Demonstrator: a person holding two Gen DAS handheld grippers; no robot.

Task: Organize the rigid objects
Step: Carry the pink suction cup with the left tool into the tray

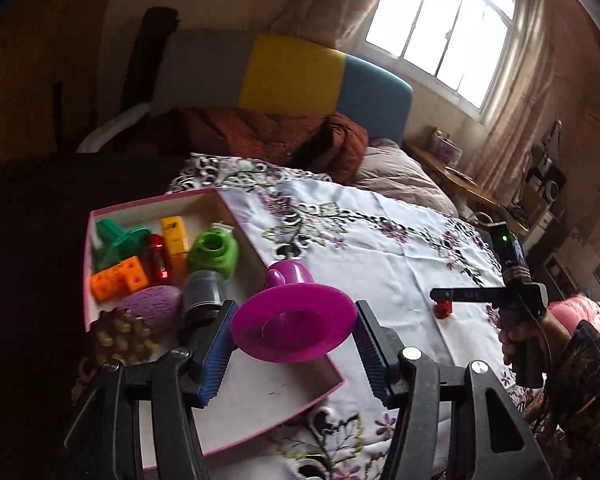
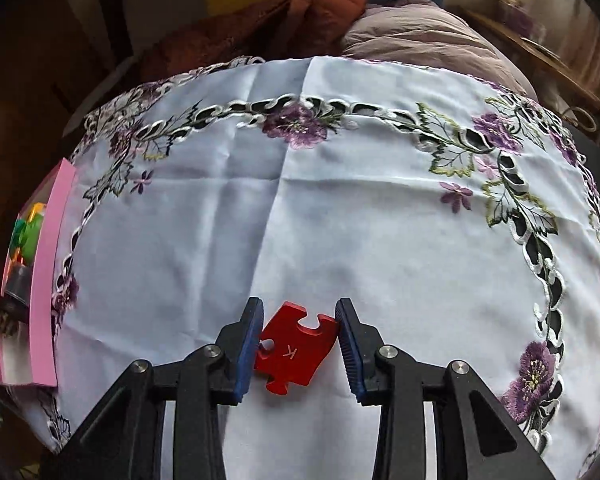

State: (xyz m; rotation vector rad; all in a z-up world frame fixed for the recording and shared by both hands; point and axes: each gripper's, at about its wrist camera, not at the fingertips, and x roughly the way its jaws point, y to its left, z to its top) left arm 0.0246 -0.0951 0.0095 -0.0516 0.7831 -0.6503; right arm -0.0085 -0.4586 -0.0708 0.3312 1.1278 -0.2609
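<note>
Left gripper (image 1: 294,344): jaws stood apart around a magenta funnel-shaped toy (image 1: 294,320), contact with the pads not discernible, above the near right part of a pink-edged box (image 1: 300,400). Farther left in the box lay a purple egg (image 1: 152,306), orange cube block (image 1: 118,278), green toy camera (image 1: 214,254) and yellow block (image 1: 175,236). Right gripper (image 2: 299,342): jaws parted beside a red puzzle piece (image 2: 296,356) lying on the embroidered white tablecloth (image 2: 340,220), its left pad touching or nearly touching the piece.
</note>
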